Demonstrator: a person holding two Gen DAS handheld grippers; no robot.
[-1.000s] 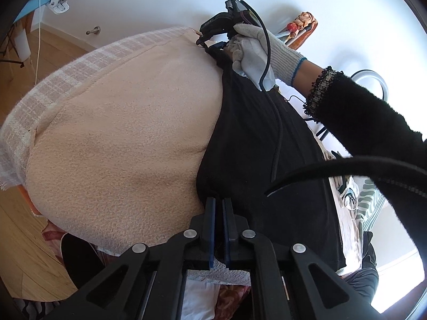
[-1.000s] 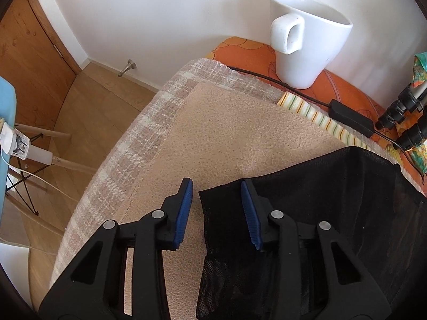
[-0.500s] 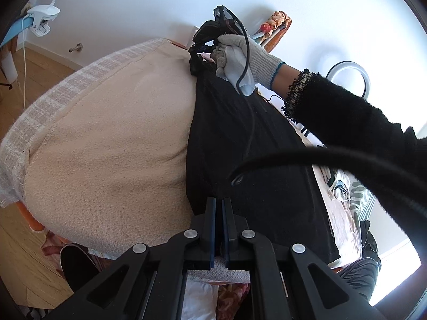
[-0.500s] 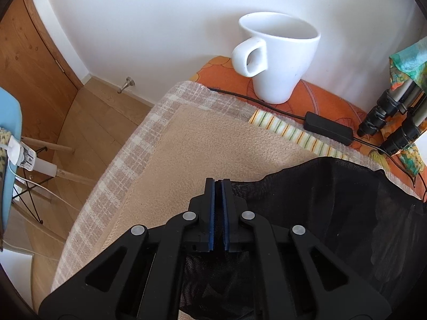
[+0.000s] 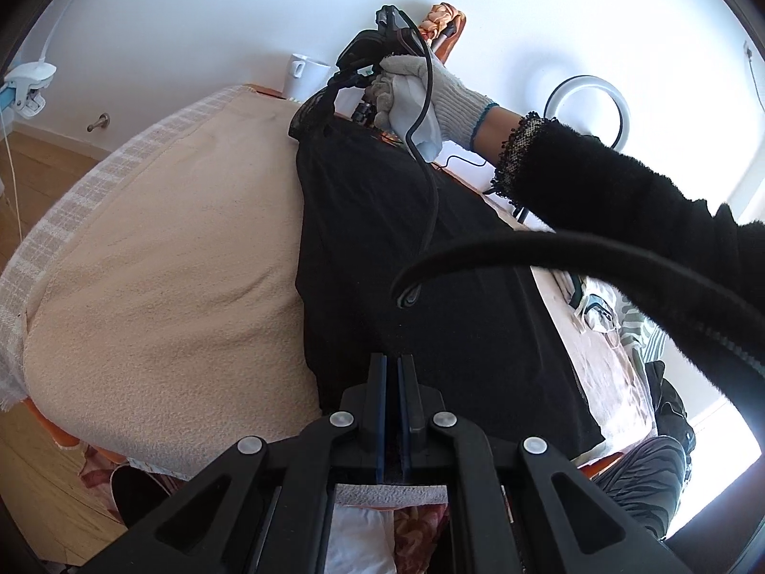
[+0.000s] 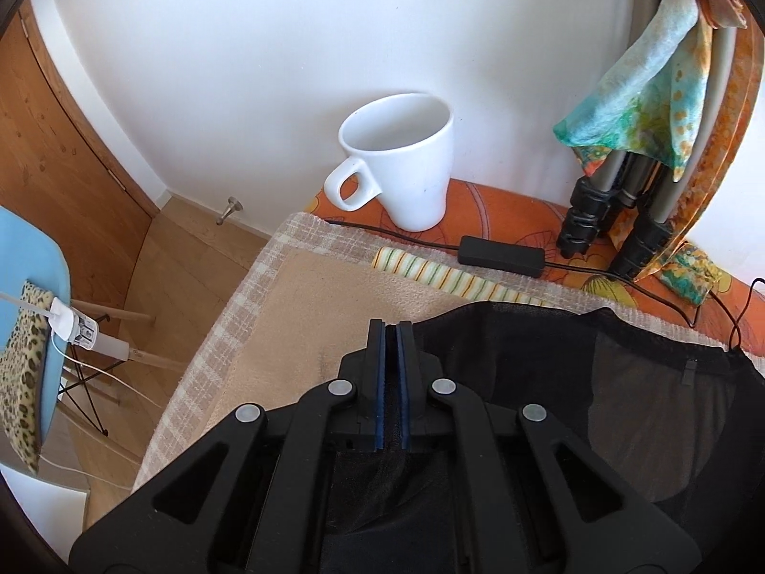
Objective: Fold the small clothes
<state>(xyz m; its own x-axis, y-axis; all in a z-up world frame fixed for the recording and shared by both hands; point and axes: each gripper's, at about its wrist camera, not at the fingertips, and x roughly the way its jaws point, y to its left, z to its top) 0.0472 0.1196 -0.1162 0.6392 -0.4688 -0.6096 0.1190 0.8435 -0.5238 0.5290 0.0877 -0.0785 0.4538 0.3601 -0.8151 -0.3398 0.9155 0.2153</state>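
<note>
A black sheer garment (image 5: 430,263) lies stretched over a beige towel (image 5: 167,263) on the table. My left gripper (image 5: 392,363) is shut on the garment's near edge. At the far end a gloved hand (image 5: 420,95) holds my right gripper (image 5: 356,77), which pinches the garment's far corner and lifts it off the towel. In the right wrist view, my right gripper (image 6: 391,330) is shut on the black mesh (image 6: 645,406), whose hem hangs raised over the towel (image 6: 311,311).
A white mug (image 6: 401,162) stands on the orange cloth (image 6: 502,210) by the wall, with a black power adapter (image 6: 502,256) and its cable beside it. Tripod legs (image 6: 612,205) and a coloured scarf (image 6: 636,91) are at the right. A blue chair (image 6: 33,311) stands left, beside the table.
My right gripper closed on the garment's far corner and rose with it toward the mug. The left gripper, still shut on the near edge, lifted a little.
</note>
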